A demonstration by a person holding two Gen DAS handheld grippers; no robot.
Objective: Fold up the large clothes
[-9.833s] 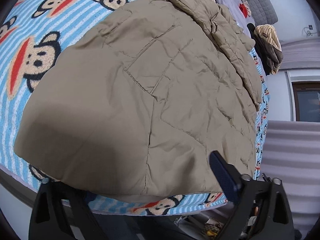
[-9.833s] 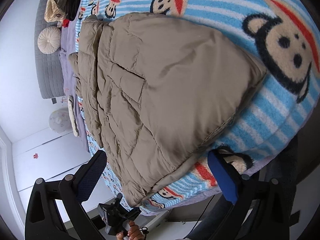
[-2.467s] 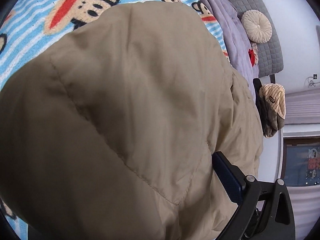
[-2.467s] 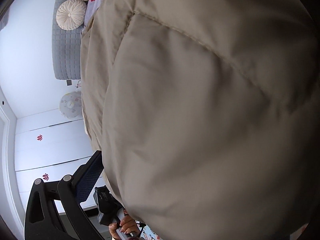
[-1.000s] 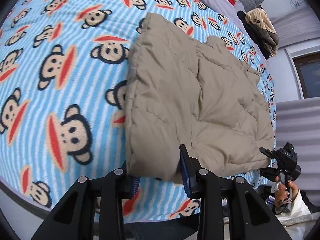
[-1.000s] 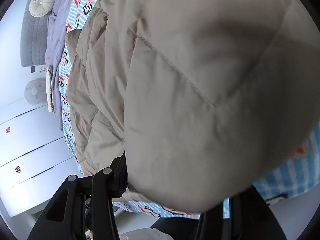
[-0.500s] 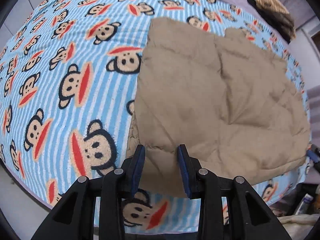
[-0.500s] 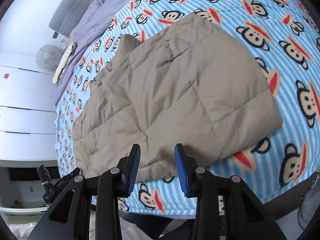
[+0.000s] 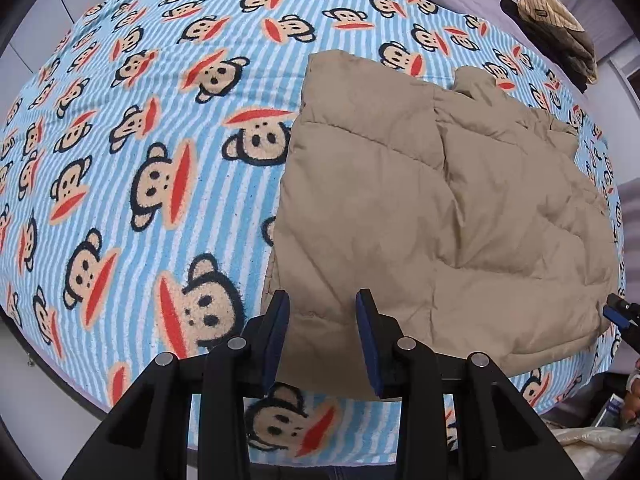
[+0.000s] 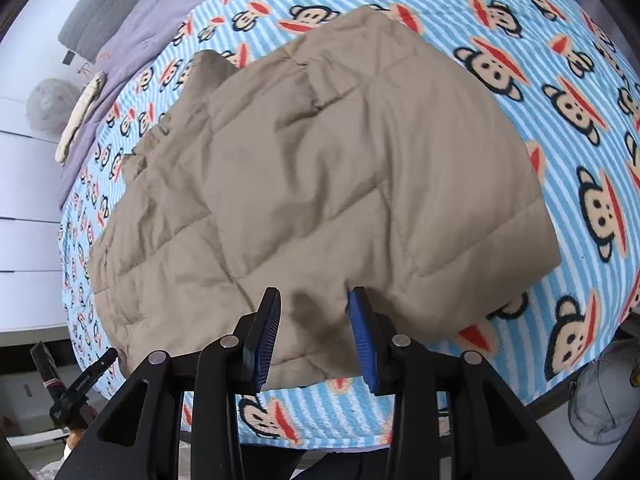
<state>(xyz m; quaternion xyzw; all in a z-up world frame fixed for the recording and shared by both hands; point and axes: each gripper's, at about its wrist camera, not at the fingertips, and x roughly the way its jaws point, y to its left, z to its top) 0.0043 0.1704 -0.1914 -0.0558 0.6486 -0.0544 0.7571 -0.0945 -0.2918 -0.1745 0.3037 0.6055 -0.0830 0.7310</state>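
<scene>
A tan quilted jacket [image 9: 432, 216] lies folded into a broad, puffy block on the bed [image 9: 120, 168], which is covered by a blue-and-white striped blanket printed with monkey faces. The jacket sits close to the near edge of the bed, its long front fold running along that edge with only a narrow strip of blanket showing in front of it. A bit of collar or hood pokes out from the far side of the block, toward the head of the bed.

The left gripper [image 9: 322, 332] hangs above the jacket's near corner on the open-blanket side, pointing steeply down. Its blue-padded jaws have just eased a little wider and stand apart; the tan cloth is seen between them but below, and the pads are not pressing on it. The right gripper [image 10: 314, 332] hovers over the jacket's near edge further along, also pointing steeply down, jaws parted after closing somewhat within the last second, with nothing clamped; the cloth lies beneath the gap.

At the head of the bed a lilac sheet [image 10: 136, 40] and a grey quilted headboard [image 10: 108, 4] are visible. A heap of dark and striped clothes [image 9: 556, 28] rests at the bed's far corner in the left wrist view. White cupboard doors [image 10: 24, 208] stand beside the bed.
</scene>
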